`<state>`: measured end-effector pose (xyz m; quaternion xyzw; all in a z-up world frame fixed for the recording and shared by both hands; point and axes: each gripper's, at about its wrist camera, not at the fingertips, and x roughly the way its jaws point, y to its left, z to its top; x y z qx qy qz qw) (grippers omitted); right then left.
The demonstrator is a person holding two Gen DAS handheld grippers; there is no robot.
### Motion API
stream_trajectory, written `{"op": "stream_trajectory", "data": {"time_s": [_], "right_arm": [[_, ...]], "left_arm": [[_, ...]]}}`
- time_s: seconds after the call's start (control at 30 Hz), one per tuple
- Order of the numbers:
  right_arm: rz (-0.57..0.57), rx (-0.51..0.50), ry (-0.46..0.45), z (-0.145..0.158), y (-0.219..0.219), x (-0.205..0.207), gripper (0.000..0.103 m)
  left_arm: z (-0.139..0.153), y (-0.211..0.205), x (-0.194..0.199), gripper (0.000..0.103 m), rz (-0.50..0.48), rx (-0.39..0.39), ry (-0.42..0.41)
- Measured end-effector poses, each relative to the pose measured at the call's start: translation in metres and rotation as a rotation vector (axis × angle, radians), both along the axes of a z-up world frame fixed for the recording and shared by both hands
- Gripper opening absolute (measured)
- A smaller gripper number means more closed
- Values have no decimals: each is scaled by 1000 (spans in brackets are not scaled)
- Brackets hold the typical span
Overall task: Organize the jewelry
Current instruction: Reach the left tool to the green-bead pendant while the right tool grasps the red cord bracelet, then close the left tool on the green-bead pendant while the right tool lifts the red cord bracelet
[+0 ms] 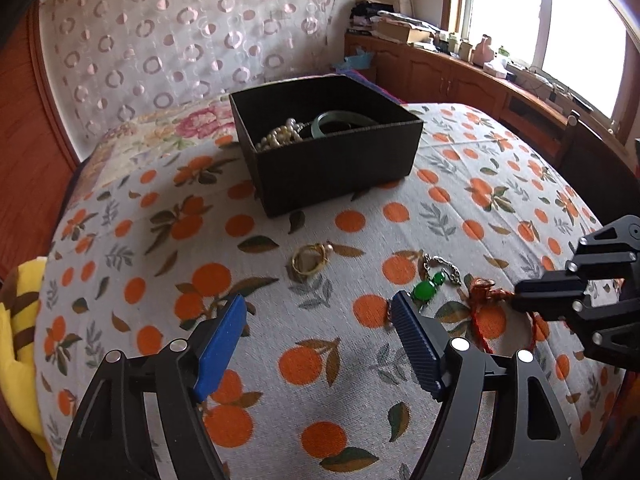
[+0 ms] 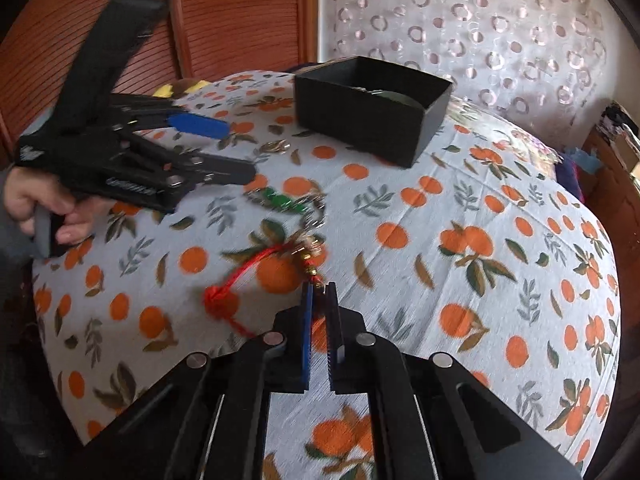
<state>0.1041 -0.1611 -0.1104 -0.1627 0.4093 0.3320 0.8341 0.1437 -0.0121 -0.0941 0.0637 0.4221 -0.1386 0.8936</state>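
Red-cord necklace [image 2: 256, 276] pinched by right gripper [image 2: 319, 290], lower centre; left gripper [image 1: 320, 312] spread wide, holding nothing.

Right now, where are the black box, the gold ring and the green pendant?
black box [image 1: 340, 168]: left wrist view, on its front wall.
gold ring [image 1: 309, 261]: left wrist view, on the band.
green pendant [image 1: 425, 291]: left wrist view, on the larger green stone.

Bed [image 1: 500, 208] w/ box [image 1: 332, 172], rings [image 1: 310, 261], pendant [image 1: 427, 289].

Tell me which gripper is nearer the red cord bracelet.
Right. The right gripper is closed on the red cord bracelet at its beaded end; the left gripper hangs open beside it, over the green pendant.
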Motion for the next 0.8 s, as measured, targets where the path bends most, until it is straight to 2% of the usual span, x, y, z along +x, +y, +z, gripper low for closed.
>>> {"op": "stream_trajectory", "data": {"time_s": [0.27, 0.6, 0.63, 0.8], "right_arm": [[-51, -6, -23, 1, -20, -14, 6], [-59, 4, -35, 0, -22, -13, 7], [-59, 6, -33, 0, -22, -13, 7], [-59, 5, -34, 0, -22, -14, 7]], "left_arm": [[-6, -9, 0, 72, -24, 5, 18], [-3, -21, 0, 72, -57, 3, 14], [-2, -23, 0, 71, -64, 1, 12], [0, -35, 3, 49, -94, 0, 13]]}}
